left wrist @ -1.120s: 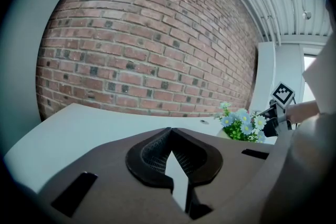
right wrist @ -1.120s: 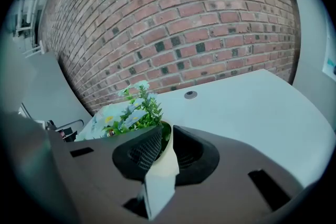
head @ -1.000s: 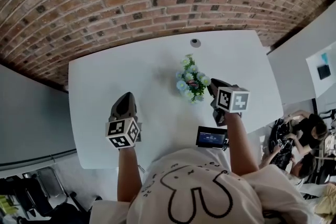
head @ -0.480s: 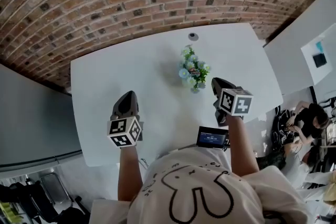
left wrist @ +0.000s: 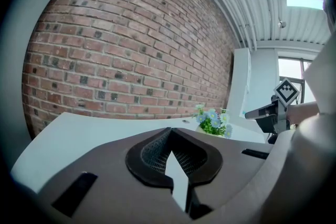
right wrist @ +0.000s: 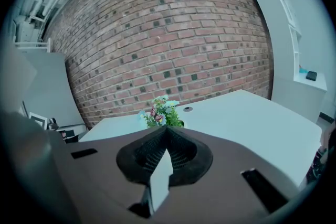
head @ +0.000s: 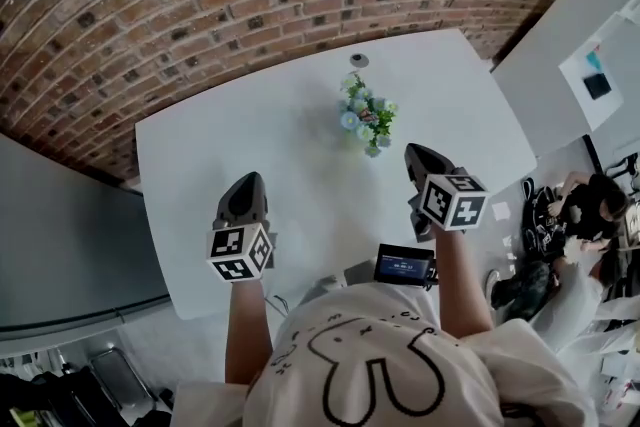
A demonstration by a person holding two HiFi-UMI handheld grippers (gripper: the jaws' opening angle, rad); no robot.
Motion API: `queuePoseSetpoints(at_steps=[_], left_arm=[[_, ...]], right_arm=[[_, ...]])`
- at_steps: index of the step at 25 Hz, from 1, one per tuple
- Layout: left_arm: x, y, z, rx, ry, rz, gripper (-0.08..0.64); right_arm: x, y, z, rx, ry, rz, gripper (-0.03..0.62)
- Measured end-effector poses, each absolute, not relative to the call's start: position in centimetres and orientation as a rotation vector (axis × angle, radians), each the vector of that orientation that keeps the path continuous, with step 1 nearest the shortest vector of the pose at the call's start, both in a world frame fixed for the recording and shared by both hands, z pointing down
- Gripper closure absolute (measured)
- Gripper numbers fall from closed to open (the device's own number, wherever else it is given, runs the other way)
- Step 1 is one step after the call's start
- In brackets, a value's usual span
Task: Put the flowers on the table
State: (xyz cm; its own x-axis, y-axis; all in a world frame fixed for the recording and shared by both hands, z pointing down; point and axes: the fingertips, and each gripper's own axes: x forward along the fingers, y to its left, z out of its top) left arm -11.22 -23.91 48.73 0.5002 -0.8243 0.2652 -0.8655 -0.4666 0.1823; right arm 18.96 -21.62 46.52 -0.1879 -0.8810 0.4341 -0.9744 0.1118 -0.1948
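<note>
Flowers done, by the look of it: the small bunch of blue-and-white artificial flowers (head: pixel 366 118) stands free on the white rectangular counter (head: pixel 220 155), toward its 12 o'clock edge. From the bunch, left claw (head: pixel 245 183) sits at 8 o'clock and right claw (head: pixel 416 155) at 4 o'clock. Both are pinched closed, empty and apart from the bunch, with forearms extended toward the red brick wall (head: pixel 200 5).

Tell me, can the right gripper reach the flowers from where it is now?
Probably yes. The flowers stand on the white table, ahead of the right gripper, and nothing lies between them. Its jaws are together, so it would need to open first.
</note>
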Motion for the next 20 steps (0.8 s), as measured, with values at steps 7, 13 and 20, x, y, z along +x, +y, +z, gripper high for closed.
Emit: queuePoseSetpoints(at_steps=[7,13,20], left_arm=[[-11.1,-22.7,47.7,2.495,-1.412,0.174,0.560],[-10.3,-21.9,46.8,2.516,-1.424,0.153,0.560],[-9.4,-20.5,44.9,2.538,-1.451,0.137,0.560]], right_arm=[[17.7,-19.4,45.4,1.829,-2.234,0.559,0.575],[17.0,-18.4,44.8,1.777,-2.284,0.487,0.575],[17.5,-17.4,43.3,1.776,-2.288,0.419,0.575]])
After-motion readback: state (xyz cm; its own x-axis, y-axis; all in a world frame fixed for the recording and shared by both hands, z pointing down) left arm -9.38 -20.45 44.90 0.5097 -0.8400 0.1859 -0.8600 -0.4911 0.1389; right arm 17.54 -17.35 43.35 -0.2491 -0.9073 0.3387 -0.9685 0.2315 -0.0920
